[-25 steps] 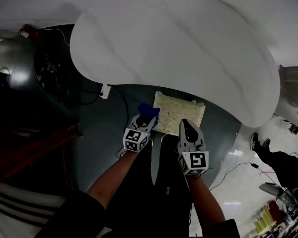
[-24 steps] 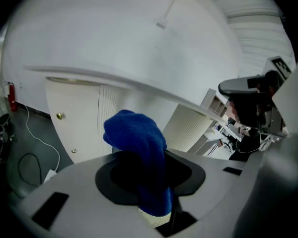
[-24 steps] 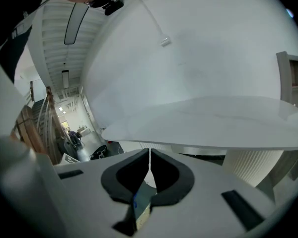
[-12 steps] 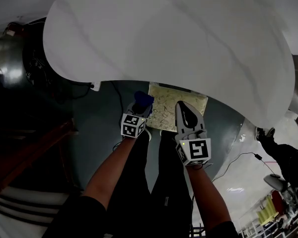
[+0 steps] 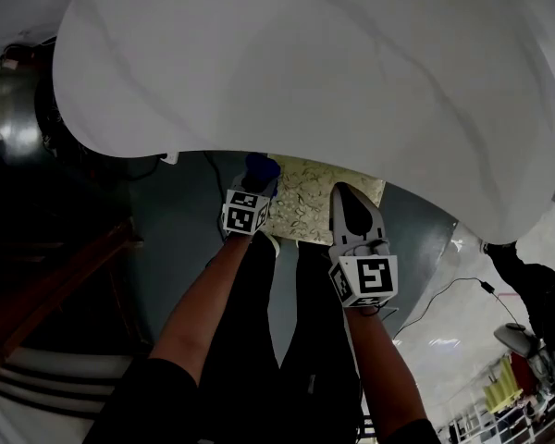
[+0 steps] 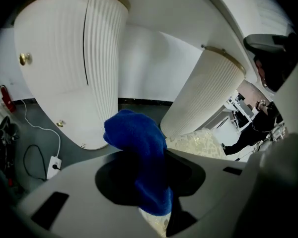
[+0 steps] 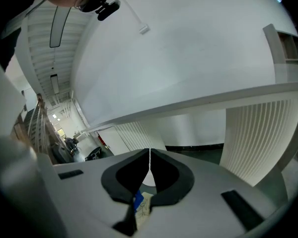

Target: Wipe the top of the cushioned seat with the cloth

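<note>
Pinched tight between the jaws of the left gripper: a blue cloth, bunched up and sticking out past the tips. Held at the near left edge of the cushioned seat; touching it or not, hard to tell.

On the right gripper: jaws pressed together, with only a thin line between them and nothing held. Hanging over the near right side of the seat, beside the left gripper but apart from it.

Pale yellow seat top with a crinkly pattern, and dark grey floor around it. Far part of the seat hidden under the big white tabletop, filling the upper half of the head view and standing in the way.

Under the tabletop, two white ribbed table legs, one to the left and one to the right, with the seat close to the foot of the right one.

On the floor to the left, a white power strip with a white cord.

Near, dark trouser legs below both grippers.

Far off to the right, a person in dark clothes.
</note>
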Available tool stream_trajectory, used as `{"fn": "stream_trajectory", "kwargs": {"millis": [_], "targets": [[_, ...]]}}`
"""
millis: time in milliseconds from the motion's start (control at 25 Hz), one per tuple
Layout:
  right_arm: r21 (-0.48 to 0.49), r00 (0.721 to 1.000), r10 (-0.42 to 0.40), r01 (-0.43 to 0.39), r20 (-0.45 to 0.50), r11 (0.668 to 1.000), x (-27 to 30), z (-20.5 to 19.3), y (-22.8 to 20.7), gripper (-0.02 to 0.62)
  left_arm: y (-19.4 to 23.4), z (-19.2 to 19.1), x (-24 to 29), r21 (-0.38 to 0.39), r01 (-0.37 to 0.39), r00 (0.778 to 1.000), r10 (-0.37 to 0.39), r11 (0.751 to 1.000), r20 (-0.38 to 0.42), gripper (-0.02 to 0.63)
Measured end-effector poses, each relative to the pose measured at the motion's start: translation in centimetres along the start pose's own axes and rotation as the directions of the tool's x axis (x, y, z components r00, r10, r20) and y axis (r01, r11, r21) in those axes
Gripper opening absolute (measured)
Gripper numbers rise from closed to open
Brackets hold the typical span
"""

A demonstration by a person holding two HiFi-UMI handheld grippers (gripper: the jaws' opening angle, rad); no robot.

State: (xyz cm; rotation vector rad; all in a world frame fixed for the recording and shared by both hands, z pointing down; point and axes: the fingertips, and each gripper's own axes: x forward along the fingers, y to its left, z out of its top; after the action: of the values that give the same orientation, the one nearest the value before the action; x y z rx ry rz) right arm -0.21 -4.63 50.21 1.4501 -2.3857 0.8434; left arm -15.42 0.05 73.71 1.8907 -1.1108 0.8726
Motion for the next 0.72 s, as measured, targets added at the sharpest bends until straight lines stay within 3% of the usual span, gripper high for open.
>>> {"fn": "stream_trajectory", "kwargs": {"millis": [280, 480, 720], "targets": [[-0.136, 0.999, 0.050, -0.050, -0.005, 0.989, -0.2, -0.2, -0.5, 0.038, 0.8, -0.2, 2.7, -0.007, 0.004, 0.998, -0.005, 1.000, -0.070, 0.138], [-0.094, 0.999, 0.037, -0.036, 0.004, 0.995, -0.6, -0.6, -1.7, 0.038, 1.0, -0.6, 3.2, -0.019, 0.002, 0.997, -0.003, 1.000, -0.071, 0.140], [-0.046, 0.999, 0.045, -0.045, -0.002, 0.998, -1.0, -1.3, -2.4, 0.038, 0.0, -0.4, 4.0, 0.028, -0.021, 0.996, 0.024, 0.999, -0.082, 0.140]]}}
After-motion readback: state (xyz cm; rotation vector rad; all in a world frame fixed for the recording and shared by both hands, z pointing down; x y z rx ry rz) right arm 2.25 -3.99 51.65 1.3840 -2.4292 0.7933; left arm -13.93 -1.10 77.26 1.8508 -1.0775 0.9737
